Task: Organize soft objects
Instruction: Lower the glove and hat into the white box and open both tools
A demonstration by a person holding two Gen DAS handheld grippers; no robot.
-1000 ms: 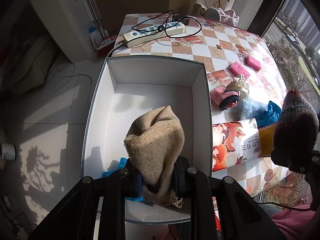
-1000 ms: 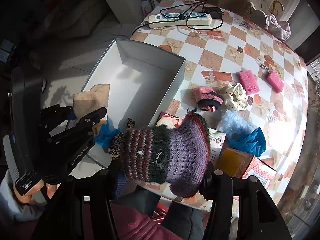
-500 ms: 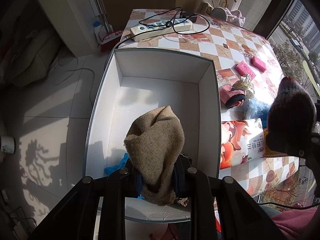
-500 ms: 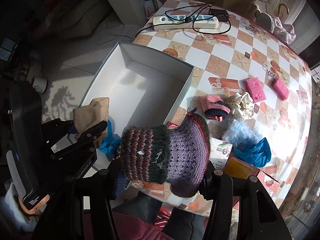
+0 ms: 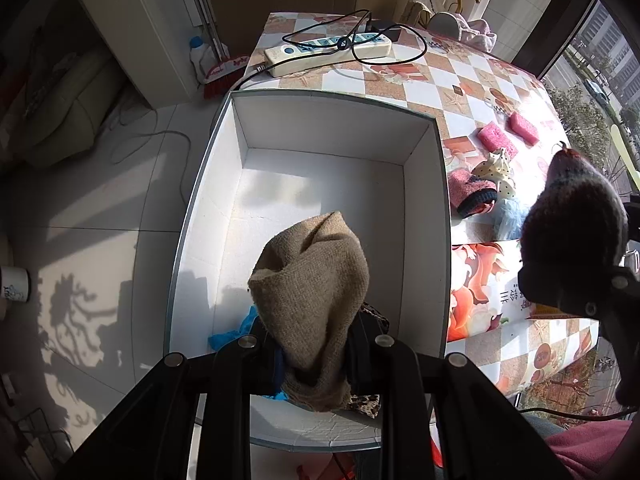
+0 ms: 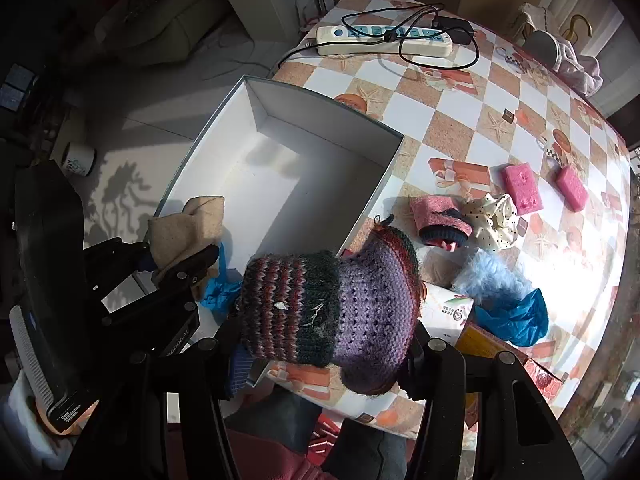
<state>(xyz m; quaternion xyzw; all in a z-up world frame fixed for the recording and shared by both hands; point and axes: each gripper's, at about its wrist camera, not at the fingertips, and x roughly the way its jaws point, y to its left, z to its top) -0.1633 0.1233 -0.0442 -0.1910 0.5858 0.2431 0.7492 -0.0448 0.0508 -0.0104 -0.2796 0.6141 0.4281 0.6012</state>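
My left gripper (image 5: 316, 364) is shut on a tan knitted sock (image 5: 312, 296), held above the near end of a white open box (image 5: 340, 128); the sock also shows in the right wrist view (image 6: 188, 228). A blue cloth (image 5: 236, 332) and a leopard-print piece (image 5: 366, 402) lie in the box under it. My right gripper (image 6: 328, 356) is shut on a purple striped knitted sock (image 6: 332, 304), held over the table edge to the right of the box (image 6: 312, 104); that sock also shows in the left wrist view (image 5: 576, 220).
On the checkered table (image 6: 460, 112) lie a pink sock (image 6: 438, 220), a dotted cream cloth (image 6: 494, 216), two pink sponges (image 6: 520, 186), blue fluffy fabric (image 6: 492, 276), a blue cloth (image 6: 516, 316), a printed packet (image 5: 484, 292) and a power strip (image 6: 384, 40). Tiled floor lies left.
Both grippers have moved forward and closer to the box, each still holding its sock. The right gripper's sock has shifted left, nearer the box.
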